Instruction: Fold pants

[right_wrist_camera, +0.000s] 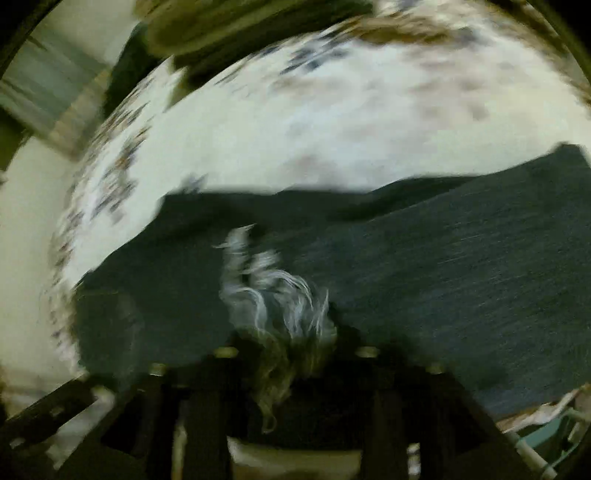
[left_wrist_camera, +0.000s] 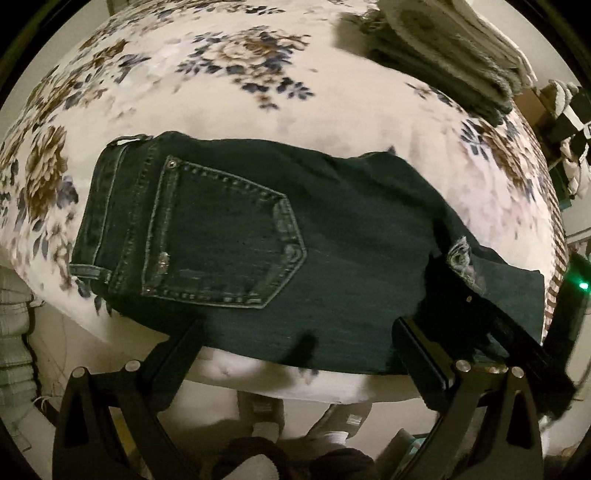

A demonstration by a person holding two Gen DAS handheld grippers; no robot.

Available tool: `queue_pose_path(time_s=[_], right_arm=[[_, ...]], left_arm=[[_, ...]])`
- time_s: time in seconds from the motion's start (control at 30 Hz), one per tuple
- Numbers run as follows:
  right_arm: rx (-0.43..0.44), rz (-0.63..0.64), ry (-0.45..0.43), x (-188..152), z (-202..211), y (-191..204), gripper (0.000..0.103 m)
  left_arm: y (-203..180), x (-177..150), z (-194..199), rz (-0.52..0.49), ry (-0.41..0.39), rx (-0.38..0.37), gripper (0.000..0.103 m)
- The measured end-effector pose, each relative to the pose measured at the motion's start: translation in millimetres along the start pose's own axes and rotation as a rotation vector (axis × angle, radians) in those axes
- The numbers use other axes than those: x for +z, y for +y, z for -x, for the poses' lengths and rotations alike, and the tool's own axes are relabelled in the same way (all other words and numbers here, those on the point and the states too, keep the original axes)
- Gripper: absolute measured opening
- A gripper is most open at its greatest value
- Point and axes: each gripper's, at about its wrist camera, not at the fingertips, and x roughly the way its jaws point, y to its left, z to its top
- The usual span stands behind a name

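Dark blue jeans (left_wrist_camera: 332,258) lie folded across the floral bed cover (left_wrist_camera: 221,92), back pocket (left_wrist_camera: 221,236) up and waistband to the left. A frayed hem (left_wrist_camera: 461,262) rests on top at the right end. My left gripper (left_wrist_camera: 299,343) stands wide open above the near edge of the jeans, holding nothing. The black body of the right tool (left_wrist_camera: 524,343) sits by that hem. The right wrist view is blurred: the jeans (right_wrist_camera: 406,258) fill it, and the white frayed threads (right_wrist_camera: 273,295) trail between the parted fingers of my right gripper (right_wrist_camera: 295,387).
A pile of folded pale and dark clothes (left_wrist_camera: 443,48) sits at the far right of the bed, seen also as a blur (right_wrist_camera: 221,29). The bed's near edge runs just under the jeans. A person's feet (left_wrist_camera: 332,428) stand on the floor below.
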Motion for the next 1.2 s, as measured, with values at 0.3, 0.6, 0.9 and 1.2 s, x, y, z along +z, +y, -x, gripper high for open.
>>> queue_pose_path(time_s=[0.3,0.6,0.9,1.2], right_arm=[[-0.062,-0.112,0.012,-7.2,35.4,-20.8,0.044],[-0.137,-0.088,0.11,-0.9,5.3,-14.3,0.044],[-0.22,-0.058,0.148,10.5,6.4,-3.3,0.044],[-0.211,-0.058,0.156,13.1,-9.6,13.4,0.044]], left_arm=[[10.6,2.9,-5.7,0.041,0.009,0.013,0.103],[103.6,-19.4,-2.3,0.352,-0.04,0.054,0.103],[210.1,-43.0,-41.4,0.772,-0.24,-0.244,0.066],[224.5,-29.9,-58.5,0.896,-0.382,-0.415,0.087]])
